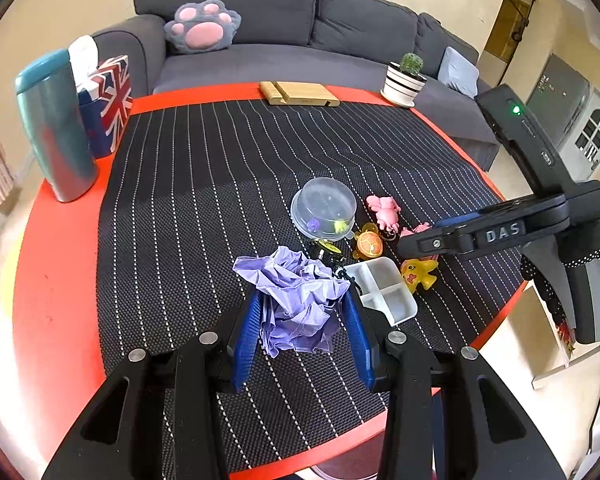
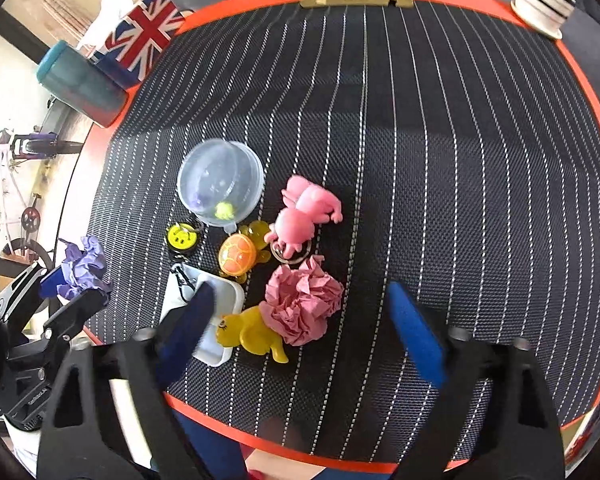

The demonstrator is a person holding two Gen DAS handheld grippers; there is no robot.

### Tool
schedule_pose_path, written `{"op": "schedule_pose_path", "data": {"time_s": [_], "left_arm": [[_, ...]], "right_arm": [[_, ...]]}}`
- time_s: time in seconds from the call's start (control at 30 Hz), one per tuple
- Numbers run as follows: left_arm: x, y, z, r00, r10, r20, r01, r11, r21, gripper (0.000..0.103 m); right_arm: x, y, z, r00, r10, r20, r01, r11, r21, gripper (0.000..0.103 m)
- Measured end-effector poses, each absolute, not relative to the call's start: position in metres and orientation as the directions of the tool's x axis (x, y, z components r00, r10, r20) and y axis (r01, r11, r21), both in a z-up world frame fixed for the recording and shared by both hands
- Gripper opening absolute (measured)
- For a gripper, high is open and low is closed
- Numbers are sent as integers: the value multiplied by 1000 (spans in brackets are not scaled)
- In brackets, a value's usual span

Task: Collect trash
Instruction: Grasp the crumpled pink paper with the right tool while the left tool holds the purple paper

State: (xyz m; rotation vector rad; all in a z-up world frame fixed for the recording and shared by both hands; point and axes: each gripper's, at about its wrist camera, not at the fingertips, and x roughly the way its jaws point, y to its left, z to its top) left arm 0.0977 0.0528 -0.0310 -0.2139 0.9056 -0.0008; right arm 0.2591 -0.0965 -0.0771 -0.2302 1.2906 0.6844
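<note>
A crumpled purple paper ball (image 1: 298, 300) sits between the blue pads of my left gripper (image 1: 304, 320), which is shut on it just above the striped mat; it also shows in the right wrist view (image 2: 82, 266). A crumpled pink paper ball (image 2: 302, 306) lies on the mat, between and just ahead of the wide-open fingers of my right gripper (image 2: 304, 320). The right gripper's body (image 1: 500, 232) hangs over the toys in the left wrist view, and only a sliver of the pink ball (image 1: 418, 229) shows there.
Around the pink ball lie a yellow toy (image 2: 252, 334), a white divided tray (image 2: 216, 320), an orange turtle (image 2: 238, 254), a pink pig toy (image 2: 304, 212), a clear dome lid (image 2: 220, 180) and a smiley keychain (image 2: 182, 236). A teal tumbler (image 1: 56, 128), Union Jack box (image 1: 108, 104), wooden stand (image 1: 300, 94) and cactus pot (image 1: 404, 80) line the table's far edge.
</note>
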Motion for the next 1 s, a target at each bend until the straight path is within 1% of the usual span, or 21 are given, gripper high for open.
{"op": "schedule_pose_path", "data": {"time_s": [0.07,0.1,0.17,0.2,0.23,0.27,0.37,0.67,1.0], "left_arm": [[98,53,-32,619,-93,-780,-89,978,-187,40],[98,52,-32,619,-94,-780,-88,978,-188,40],[98,51,-32,619,-96,-780,-86,978,-189,40],[99,50,-32,618,-97,-780,-85,978,-189,40],[99,50,-32,618,-97,-780,-85,978,-189,40],[100,49,-32,618,-97,-780,-84,978,-189,40],[100,48,-32,619,-98,-779,-82,979,-188,40],[96,43,-28,629,-96,-771,-77,980,-185,40],[77,31,-14,660,-94,-745,-53,984,-171,40]], "right_arm": [[259,-97,-78,106,344,-933,-582,782,222,66],[260,-98,-78,105,346,-932,-582,782,224,64],[260,-99,-78,100,351,-931,-583,779,231,51],[260,-99,-78,102,353,-930,-584,778,232,47],[260,-99,-78,106,351,-931,-585,779,227,39],[260,-100,-78,111,348,-931,-586,780,222,37],[260,-103,-76,124,352,-928,-585,781,218,34],[255,-124,-63,172,392,-904,-603,767,218,33],[213,-152,-36,246,468,-849,-678,709,195,34]]}}
